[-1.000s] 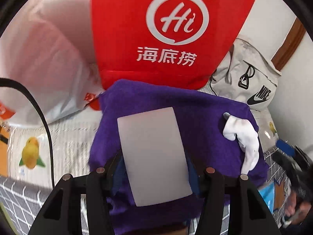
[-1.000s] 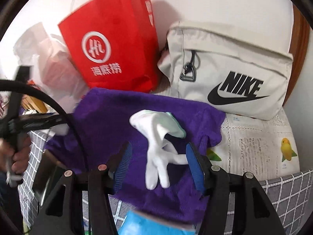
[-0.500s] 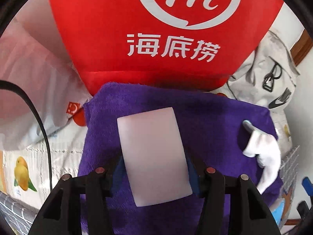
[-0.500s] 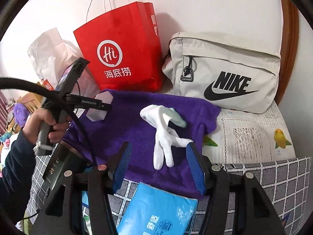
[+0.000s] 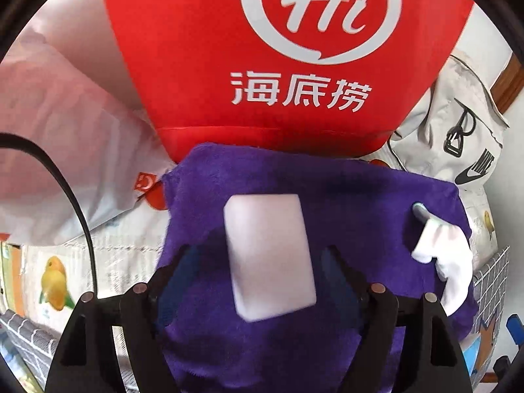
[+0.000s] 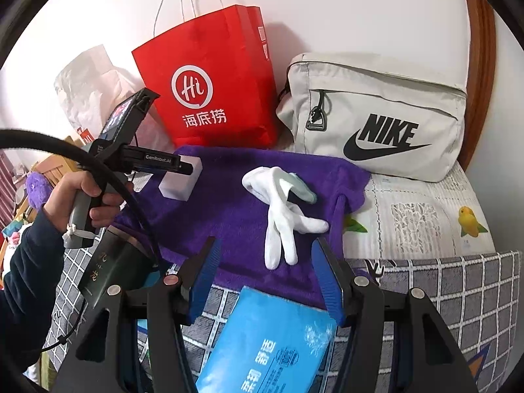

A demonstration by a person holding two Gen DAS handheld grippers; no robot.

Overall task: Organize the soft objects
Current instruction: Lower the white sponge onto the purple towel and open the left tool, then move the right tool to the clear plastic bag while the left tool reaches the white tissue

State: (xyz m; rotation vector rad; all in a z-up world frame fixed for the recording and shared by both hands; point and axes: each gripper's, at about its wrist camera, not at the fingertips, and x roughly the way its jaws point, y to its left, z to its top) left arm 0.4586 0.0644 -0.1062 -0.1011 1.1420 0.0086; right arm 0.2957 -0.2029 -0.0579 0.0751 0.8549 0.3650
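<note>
A white sponge block (image 5: 270, 257) lies on a purple towel (image 5: 353, 206) spread on the bed. My left gripper (image 5: 258, 262) is open, its fingers apart on either side of the block with gaps showing. In the right wrist view the block (image 6: 180, 180) sits at the towel's (image 6: 229, 203) left end under the left gripper (image 6: 183, 168). White gloves (image 6: 283, 206) lie on the towel's middle right; they also show in the left wrist view (image 5: 445, 255). My right gripper (image 6: 267, 275) is open and empty above the towel's near edge.
A red paper bag (image 6: 213, 88) and a beige Nike bag (image 6: 376, 121) stand against the wall behind the towel. A white plastic bag (image 5: 55, 137) lies at the left. A blue packet (image 6: 268, 340) and a dark box (image 6: 108, 271) lie on the checked blanket (image 6: 442, 288).
My left gripper has opened and let go of the white block, which now rests on the towel. My right gripper has drawn back from the gloves toward the near edge.
</note>
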